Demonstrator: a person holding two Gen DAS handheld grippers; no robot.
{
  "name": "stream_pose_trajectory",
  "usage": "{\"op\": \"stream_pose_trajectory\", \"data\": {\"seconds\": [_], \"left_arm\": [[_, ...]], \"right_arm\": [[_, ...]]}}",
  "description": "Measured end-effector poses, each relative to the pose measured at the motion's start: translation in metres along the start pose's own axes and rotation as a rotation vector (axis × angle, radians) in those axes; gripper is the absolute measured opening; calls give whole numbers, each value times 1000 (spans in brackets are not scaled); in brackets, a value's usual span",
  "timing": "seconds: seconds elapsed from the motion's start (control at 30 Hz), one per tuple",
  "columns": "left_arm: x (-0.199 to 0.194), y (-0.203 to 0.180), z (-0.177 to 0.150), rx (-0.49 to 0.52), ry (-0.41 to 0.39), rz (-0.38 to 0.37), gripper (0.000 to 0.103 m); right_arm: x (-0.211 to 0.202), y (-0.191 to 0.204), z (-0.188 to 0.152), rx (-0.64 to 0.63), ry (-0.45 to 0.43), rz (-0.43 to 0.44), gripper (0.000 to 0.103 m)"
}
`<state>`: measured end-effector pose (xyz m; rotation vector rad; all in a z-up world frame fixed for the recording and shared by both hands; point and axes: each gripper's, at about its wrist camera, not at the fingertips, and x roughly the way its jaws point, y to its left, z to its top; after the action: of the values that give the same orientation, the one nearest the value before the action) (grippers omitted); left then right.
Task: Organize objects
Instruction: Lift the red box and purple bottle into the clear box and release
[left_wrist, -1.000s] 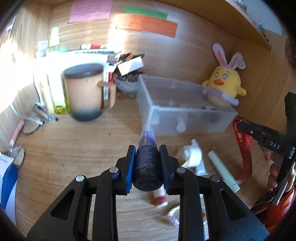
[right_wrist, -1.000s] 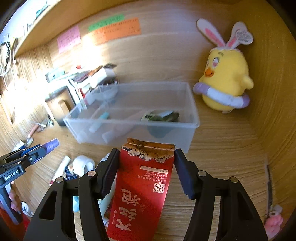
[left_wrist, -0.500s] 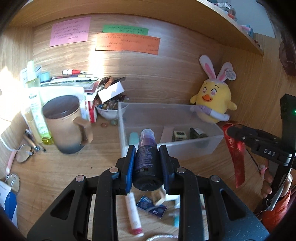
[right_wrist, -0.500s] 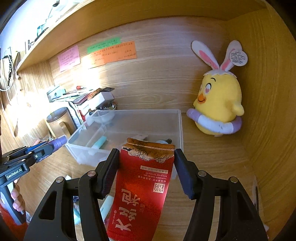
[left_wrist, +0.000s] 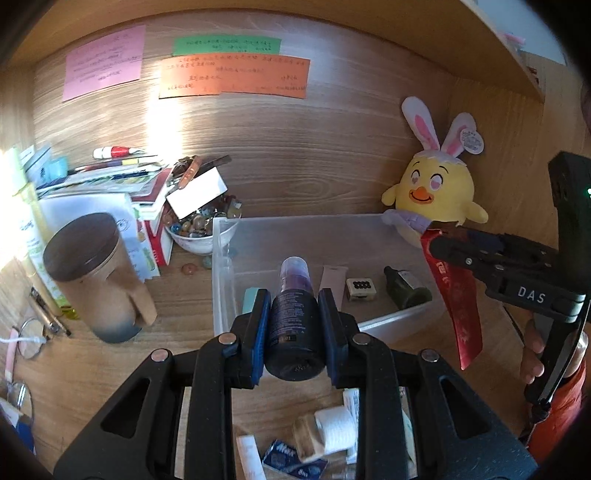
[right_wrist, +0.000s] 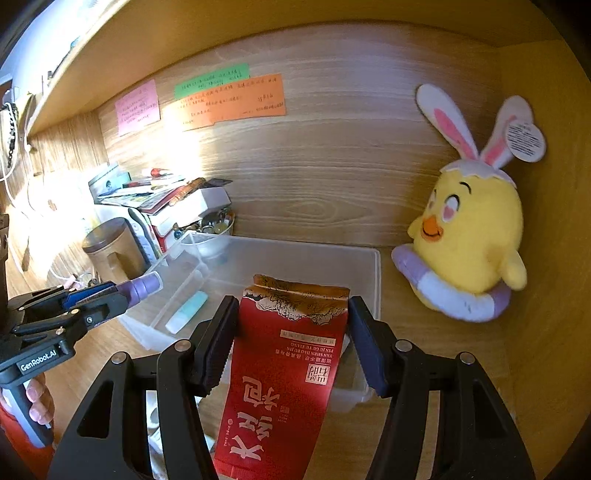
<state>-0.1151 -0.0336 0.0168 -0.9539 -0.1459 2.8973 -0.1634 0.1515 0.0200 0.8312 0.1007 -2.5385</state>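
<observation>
Partly hidden, the clear plastic bin (left_wrist: 221, 280) has its near wall blocked by the left gripper (left_wrist: 294, 325), whose jaws are clamped on a dark spray bottle (left_wrist: 293, 325) with a purple cap, held above the bin's near edge. Inside the bin lie a mint tube (right_wrist: 186, 311), a pale flat item, a small white cube with dots (left_wrist: 361, 288) and a dark little bottle (left_wrist: 406, 288); their labels are too small to read. Below the gripper, clutter on the wooden desk (left_wrist: 92, 369) is cut off: a white roll (left_wrist: 334, 428), a blue packet, a tube. The right gripper (right_wrist: 291, 343) grips a red foil pouch (right_wrist: 284, 369) by its sides, held over the bin's near right corner and covering it. Around stand a lidded tan mug (left_wrist: 96, 277), a bowl of beads (left_wrist: 199, 232), stacked books, coloured notes with unreadable writing, and a yellow chick plush (right_wrist: 469, 240) just beside the bin. Fingers and an orange sleeve show at the frame edges.
</observation>
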Motion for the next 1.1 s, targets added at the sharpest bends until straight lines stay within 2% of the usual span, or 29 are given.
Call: {"op": "stream_pose_trajectory", "data": {"seconds": [0.23,0.4,0.77,0.93,1.1], "left_arm": [[26,-1,16,21,48,-4,26],[48,-2,22,20,103,-33,26],[78,-3,19,29,168,-49,26],[76,2,19,24,158,-61,25],[68,6,21,14,134,-70,25]], "right_arm": [[30,-3,21,-40,58,2,56],[55,3,29,-81,116,15,56],[98,31,23,-170,233,54,56],[98,40,22,-209,244,57,56],[90,35,21,-183,246,66,57]]}}
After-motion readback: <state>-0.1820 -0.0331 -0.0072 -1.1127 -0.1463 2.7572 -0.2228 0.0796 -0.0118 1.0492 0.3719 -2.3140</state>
